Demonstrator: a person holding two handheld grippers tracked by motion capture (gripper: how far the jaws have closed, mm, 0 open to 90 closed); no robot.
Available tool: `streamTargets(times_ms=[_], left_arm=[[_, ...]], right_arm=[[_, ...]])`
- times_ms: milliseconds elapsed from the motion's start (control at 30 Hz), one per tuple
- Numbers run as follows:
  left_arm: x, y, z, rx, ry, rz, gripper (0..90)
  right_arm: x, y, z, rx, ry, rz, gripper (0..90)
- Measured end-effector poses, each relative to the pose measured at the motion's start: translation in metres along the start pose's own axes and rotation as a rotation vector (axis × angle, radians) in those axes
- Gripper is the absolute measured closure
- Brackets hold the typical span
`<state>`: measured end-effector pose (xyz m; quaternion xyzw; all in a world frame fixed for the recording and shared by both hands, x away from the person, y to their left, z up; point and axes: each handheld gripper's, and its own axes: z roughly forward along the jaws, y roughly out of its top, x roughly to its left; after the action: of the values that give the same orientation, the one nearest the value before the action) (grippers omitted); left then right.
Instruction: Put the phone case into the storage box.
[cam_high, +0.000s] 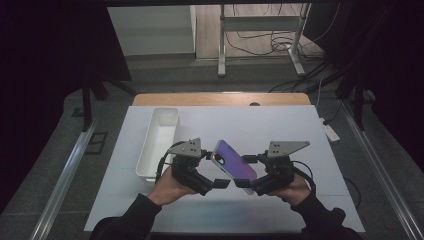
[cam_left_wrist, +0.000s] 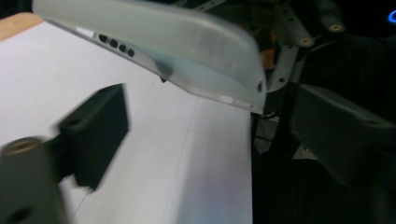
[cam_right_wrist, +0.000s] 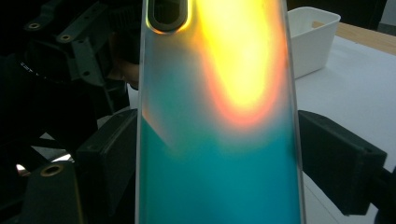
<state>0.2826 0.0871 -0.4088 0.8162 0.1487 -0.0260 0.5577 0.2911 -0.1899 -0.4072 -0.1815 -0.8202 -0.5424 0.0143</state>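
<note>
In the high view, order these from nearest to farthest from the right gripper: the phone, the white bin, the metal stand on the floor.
1. Phone, between the jaws of the right gripper.
2. White bin, left on the table.
3. Metal stand, beyond the table's far edge.

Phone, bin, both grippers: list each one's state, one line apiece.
phone: lifted off the table, tilted, iridescent back up, in a frosted case.
white bin: upright on the table, looks empty.
left gripper: jaws open, phone not between them.
right gripper: jaws at the phone's two sides, holding it.
</note>
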Motion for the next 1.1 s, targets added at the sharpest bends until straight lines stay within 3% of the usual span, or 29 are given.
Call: streamTargets(times_ms=[67,233,467,667,1100], left_arm=[[0.0010,-0.0009,-0.0025,-0.008,-0.016,-0.005,24.8],[0.0021,-0.0026,-0.0041,-0.002,-0.053,-0.006,40.9],[0.0040,-0.0039,-0.0068,-0.005,-0.085,-0.019,57.8],[0.0064,-0.0042,-0.0100,-0.021,-0.145,-0.036,66.4],[0.0065,-0.0041,-0.0095,-0.018,-0.216,-0.035,80.4]], right_arm=[[-0.0001,-0.0001,0.0001,0.000,0.000,0.001,16.5],[0.0000,-0.0002,0.0000,0.001,0.003,0.000,16.5],[0.0000,-0.0003,-0.0006,0.001,0.008,0.001,16.5],[0.0001,-0.0006,-0.0002,0.002,0.016,-0.003,16.5],[0.0006,-0.0009,0.0015,0.010,0.038,-0.007,16.6]])
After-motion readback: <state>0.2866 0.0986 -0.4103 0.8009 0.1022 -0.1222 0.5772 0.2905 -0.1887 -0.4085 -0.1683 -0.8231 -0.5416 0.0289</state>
